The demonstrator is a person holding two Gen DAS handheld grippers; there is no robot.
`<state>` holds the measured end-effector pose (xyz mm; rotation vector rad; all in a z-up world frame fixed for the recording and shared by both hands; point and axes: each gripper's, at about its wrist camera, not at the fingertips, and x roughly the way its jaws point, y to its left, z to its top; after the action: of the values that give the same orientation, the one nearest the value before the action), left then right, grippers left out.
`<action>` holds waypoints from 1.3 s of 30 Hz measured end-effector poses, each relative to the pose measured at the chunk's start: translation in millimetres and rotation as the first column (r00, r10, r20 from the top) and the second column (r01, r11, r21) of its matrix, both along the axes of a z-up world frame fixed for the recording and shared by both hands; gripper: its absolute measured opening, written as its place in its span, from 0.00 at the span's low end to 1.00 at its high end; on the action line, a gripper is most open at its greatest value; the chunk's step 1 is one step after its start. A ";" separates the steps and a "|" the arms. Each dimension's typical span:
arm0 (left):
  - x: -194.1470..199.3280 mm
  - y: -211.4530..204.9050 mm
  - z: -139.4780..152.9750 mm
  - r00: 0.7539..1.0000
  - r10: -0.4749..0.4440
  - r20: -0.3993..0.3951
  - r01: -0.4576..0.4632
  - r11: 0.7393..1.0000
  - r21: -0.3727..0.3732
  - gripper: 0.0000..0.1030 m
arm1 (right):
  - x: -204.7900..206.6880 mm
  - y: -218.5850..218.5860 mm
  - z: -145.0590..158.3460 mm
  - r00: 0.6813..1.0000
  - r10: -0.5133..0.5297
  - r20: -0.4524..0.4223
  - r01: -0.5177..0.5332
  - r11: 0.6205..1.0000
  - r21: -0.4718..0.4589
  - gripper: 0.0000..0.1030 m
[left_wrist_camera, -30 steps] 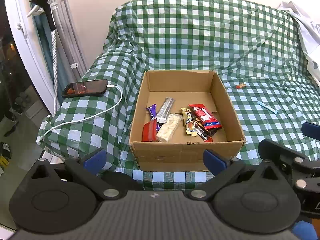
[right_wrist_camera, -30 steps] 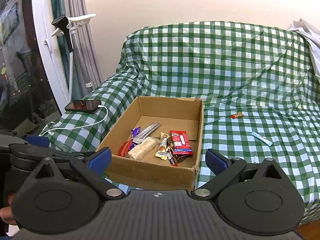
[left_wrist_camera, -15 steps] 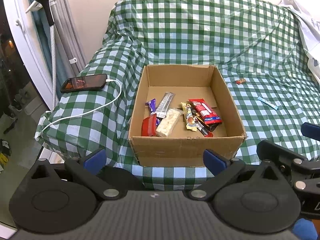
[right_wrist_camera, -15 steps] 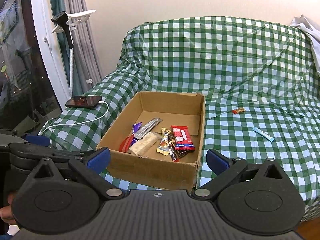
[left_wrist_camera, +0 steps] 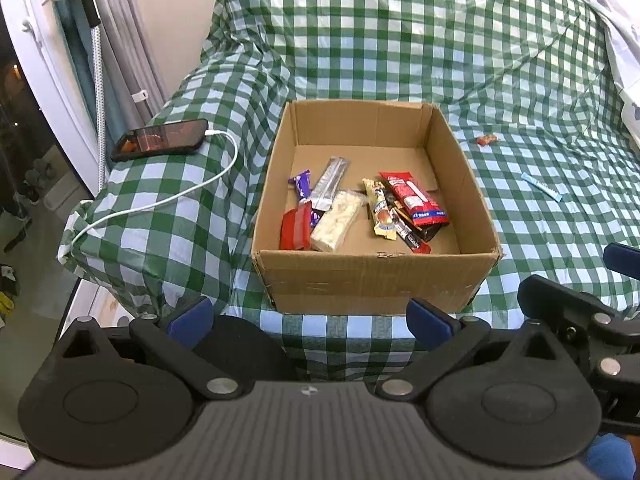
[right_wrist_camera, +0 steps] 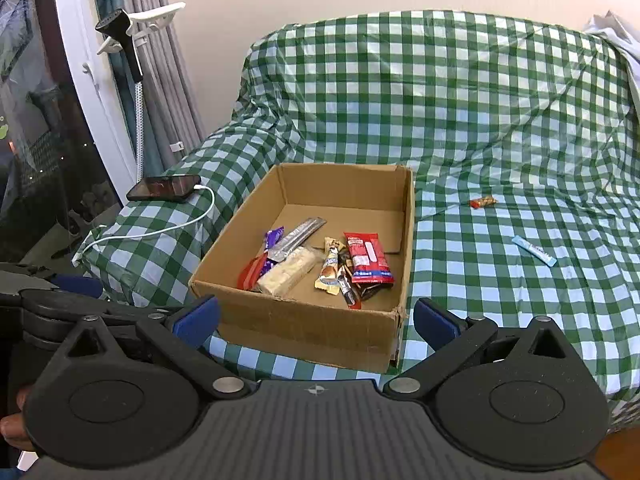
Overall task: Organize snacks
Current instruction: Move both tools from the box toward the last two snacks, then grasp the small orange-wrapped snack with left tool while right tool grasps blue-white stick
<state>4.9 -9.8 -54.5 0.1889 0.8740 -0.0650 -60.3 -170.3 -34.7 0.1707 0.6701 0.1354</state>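
Both grippers hang back off the front edge of the sofa, fingers spread wide, nothing held in either. Left gripper (left_wrist_camera: 310, 320) faces the cardboard box (left_wrist_camera: 376, 280) square-on; right gripper (right_wrist_camera: 316, 320) sits to its right, box front-right corner just ahead of it.

Box: on the sofa seat toward the left end, several snacks already inside, lying mixed.

Loose items, both on the seat to the right of the box:
- Blue stick packet (right_wrist_camera: 534, 251), approx mid-seat, well apart from the box. Long axis runs diagonal, near end pointing toward the right end of the seat.
- Small red-orange candy (right_wrist_camera: 483, 202), farther back, near the backrest crease, lying roughly crosswise.

Judgement: both lie ahead and to the right of my fingers, so right gripper is the nearer one; left would have to cross over the box. Blue stick is the closer pick. Fingers need to turn so they close across its narrow width, not along its length.

Phone (left_wrist_camera: 160, 140) w/ white cable (left_wrist_camera: 176, 196) on the left armrest; not part of the job.
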 end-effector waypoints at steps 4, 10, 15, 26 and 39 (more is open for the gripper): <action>6.0 -3.8 -5.2 1.000 -0.002 -0.018 0.003 1.000 0.015 1.00 | 5.5 -3.3 -5.8 1.000 0.005 -0.018 -0.005 1.000 0.007 0.99; 18.0 -14.9 -11.0 0.999 -0.015 -0.044 0.016 0.999 0.043 1.00 | 15.5 -13.4 -14.2 0.999 -0.003 -0.043 0.005 1.000 0.030 0.99; 34.6 -35.3 -5.5 0.997 -0.060 -0.037 0.063 0.995 0.072 1.00 | 25.6 -35.0 -21.2 0.997 -0.056 -0.052 0.059 0.996 0.062 0.99; 101.5 -132.8 19.1 0.969 -0.247 -0.033 0.248 0.967 0.062 1.00 | 45.7 -133.0 -38.3 0.959 -0.279 -0.045 0.281 0.959 0.047 0.99; 264.4 -317.9 -42.4 0.844 -0.523 -0.122 0.530 0.848 0.029 1.00 | 150.8 -278.4 -124.2 0.942 -0.333 -0.041 0.328 0.940 -0.094 0.99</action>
<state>269.3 -327.7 -96.8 0.4871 0.9132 -0.5713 90.5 -448.7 -158.9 0.2026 0.6925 -0.2231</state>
